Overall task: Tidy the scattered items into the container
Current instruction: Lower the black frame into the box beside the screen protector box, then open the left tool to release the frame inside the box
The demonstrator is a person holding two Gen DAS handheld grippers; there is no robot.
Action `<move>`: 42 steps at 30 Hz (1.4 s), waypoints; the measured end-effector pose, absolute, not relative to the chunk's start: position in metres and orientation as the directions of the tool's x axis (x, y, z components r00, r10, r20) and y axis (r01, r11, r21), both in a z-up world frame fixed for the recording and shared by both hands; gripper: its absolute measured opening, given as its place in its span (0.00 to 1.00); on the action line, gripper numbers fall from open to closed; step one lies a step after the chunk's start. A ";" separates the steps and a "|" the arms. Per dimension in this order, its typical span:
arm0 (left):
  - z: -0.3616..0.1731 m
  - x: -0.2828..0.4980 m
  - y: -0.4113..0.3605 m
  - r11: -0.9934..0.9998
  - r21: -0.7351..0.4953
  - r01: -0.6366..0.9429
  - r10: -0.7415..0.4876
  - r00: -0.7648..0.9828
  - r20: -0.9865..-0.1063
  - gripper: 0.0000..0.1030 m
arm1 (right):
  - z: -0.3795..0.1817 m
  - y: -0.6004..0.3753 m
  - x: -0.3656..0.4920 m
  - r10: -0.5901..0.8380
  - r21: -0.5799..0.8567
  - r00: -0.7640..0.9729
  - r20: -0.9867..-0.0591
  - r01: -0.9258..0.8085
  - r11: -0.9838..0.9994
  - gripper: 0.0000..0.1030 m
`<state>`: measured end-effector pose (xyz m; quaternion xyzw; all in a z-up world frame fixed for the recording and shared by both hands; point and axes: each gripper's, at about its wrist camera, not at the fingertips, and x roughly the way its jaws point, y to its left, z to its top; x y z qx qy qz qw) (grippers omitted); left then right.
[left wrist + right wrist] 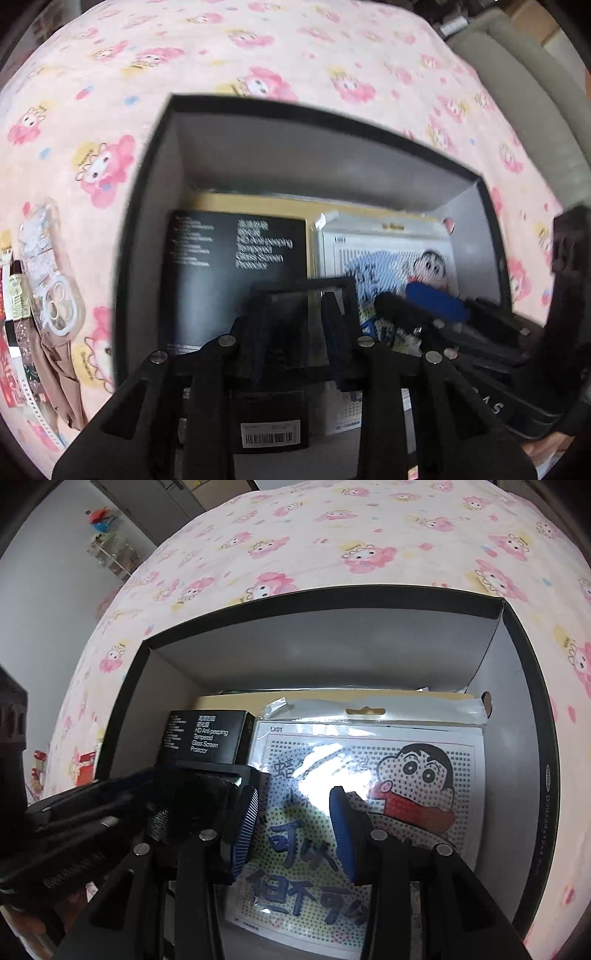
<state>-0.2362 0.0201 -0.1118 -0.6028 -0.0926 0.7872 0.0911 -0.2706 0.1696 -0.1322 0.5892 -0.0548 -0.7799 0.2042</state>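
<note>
Left wrist view puts my left gripper (295,306) inside the box (147,192), pinching a small flat black item (286,314) between its fingers and pointing steeply down over the contents. I judge this to be the placing step: the item is within the walls but not let go.

Already in the box, as I read it: a black protector pack (236,269) at 9 o'clock on the floor, a cartoon bead kit (369,805) in a clear bag at 3 o'clock beside it, and a yellow sheet (258,203) under both towards 12.

Right wrist view shows my right gripper (293,823) hovering above the bead kit with its blue pads (245,827) spread and nothing between them. Whether it touches the bag I cannot tell.

What is left: on the pink bedspread (258,55), outside the box at 9 o'clock in the left view, lies a cluster of loose items (44,295), among them a clear pack with rings, some brown fabric and red packaging. Those still need collecting, so I judge the task well under way but not finished.

In the way: both grippers crowd the same box, close beside each other, and the left one's load sits just over the protector pack. A grey cushion (524,81) lies at 1 o'clock, well apart.
</note>
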 end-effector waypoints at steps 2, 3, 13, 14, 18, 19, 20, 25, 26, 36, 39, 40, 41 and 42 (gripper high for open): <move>-0.118 -0.230 0.024 -0.977 -0.206 -0.051 0.212 -0.224 -0.951 0.26 | -0.134 0.171 -0.271 -0.330 0.270 -0.239 -0.913 0.251 -0.929 0.35; -0.120 -0.224 0.023 -0.986 -0.161 -0.051 0.168 -0.212 -0.963 0.26 | -0.135 0.172 -0.271 -0.304 0.246 -0.244 -0.921 0.241 -0.939 0.35; -0.082 -0.205 0.009 -0.982 -0.171 -0.076 0.185 -0.287 -0.940 0.20 | -0.136 0.174 -0.265 -0.421 0.388 -0.135 -0.897 0.216 -0.896 0.35; -0.081 -0.208 0.010 -0.980 -0.184 -0.073 0.198 -0.298 -0.934 0.20 | -0.135 0.172 -0.264 -0.410 0.375 -0.141 -0.901 0.223 -0.900 0.35; -0.103 -0.246 0.017 -0.985 -0.171 -0.024 0.171 -0.291 -0.942 0.20 | -0.143 0.165 -0.256 -0.474 0.447 -0.062 -0.878 0.242 -0.861 0.36; -0.108 -0.250 0.020 -0.985 -0.172 -0.021 0.171 -0.273 -0.947 0.20 | -0.149 0.162 -0.254 -0.552 0.540 0.015 -0.834 0.232 -0.809 0.37; -0.112 -0.252 0.021 -0.983 -0.183 -0.023 0.183 -0.258 -0.949 0.20 | -0.154 0.159 -0.252 -0.585 0.583 0.066 -0.809 0.225 -0.781 0.40; -0.128 -0.243 0.020 -0.980 -0.194 -0.047 0.199 -0.173 -0.965 0.21 | -0.147 0.153 -0.249 -0.477 0.452 -0.015 -0.879 0.292 -0.843 0.41; -0.129 -0.240 0.017 -0.977 -0.205 -0.051 0.211 -0.159 -0.965 0.21 | -0.143 0.156 -0.250 -0.453 0.423 -0.042 -0.890 0.291 -0.858 0.41; -0.099 -0.219 0.013 -0.962 -0.250 -0.108 0.270 -0.246 -0.931 0.24 | -0.142 0.152 -0.239 -0.292 0.225 -0.121 -0.949 0.390 -0.893 0.41; -0.096 -0.217 0.010 -0.963 -0.251 -0.097 0.268 -0.255 -0.929 0.24 | -0.146 0.136 -0.229 -0.345 0.286 -0.052 -0.937 0.453 -0.844 0.42; -0.096 -0.216 0.009 -0.963 -0.254 -0.091 0.269 -0.253 -0.929 0.24 | -0.146 0.132 -0.227 -0.361 0.305 -0.034 -0.932 0.465 -0.831 0.42; -0.096 -0.215 0.006 -0.962 -0.258 -0.085 0.271 -0.251 -0.929 0.24 | -0.147 0.130 -0.226 -0.387 0.338 -0.009 -0.922 0.468 -0.817 0.42; -0.098 -0.216 0.005 -0.961 -0.263 -0.082 0.275 -0.248 -0.929 0.24 | -0.147 0.129 -0.225 -0.403 0.364 0.014 -0.915 0.463 -0.808 0.42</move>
